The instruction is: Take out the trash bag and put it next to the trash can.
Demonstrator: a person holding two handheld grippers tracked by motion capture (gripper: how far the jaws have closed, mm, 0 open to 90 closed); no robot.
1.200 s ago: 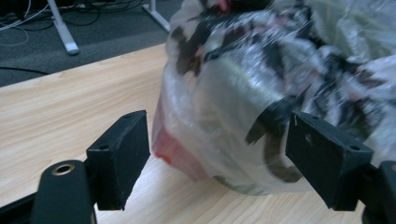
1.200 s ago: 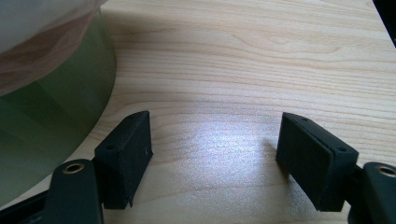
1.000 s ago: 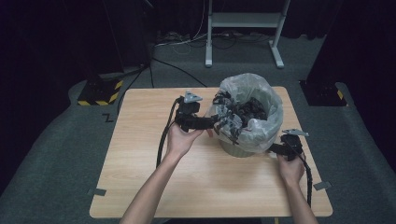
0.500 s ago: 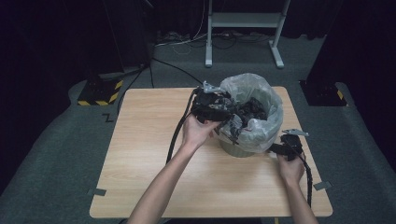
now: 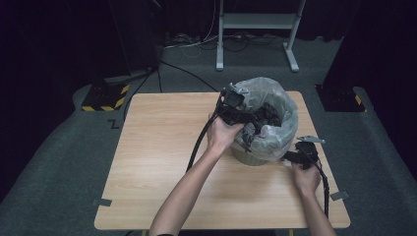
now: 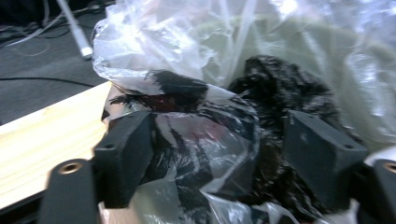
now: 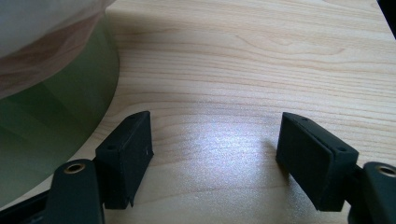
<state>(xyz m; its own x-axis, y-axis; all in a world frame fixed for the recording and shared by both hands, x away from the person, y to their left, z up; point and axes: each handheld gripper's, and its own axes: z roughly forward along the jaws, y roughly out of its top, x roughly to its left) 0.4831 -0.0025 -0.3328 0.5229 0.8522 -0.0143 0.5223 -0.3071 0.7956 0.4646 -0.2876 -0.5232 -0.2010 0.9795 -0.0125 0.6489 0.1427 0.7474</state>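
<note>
With jaws wide, left claw (image 6: 217, 158) astride crumpled bin liner (image 6: 196, 135).

The surface (image 5: 157, 147) is pale wood with fine straight grain. The bin (image 7: 42, 126) on it is dull olive green, lined with a clear, whitish plastic bag (image 5: 282, 105) holding crumpled black stuff (image 6: 289, 88). Both claws are matte black: left claw (image 6: 219, 154), right claw (image 7: 215, 154). The floor (image 5: 59, 162) is dark grey carpet, and a black-and-yellow striped block (image 5: 103, 96) sits on it
</note>
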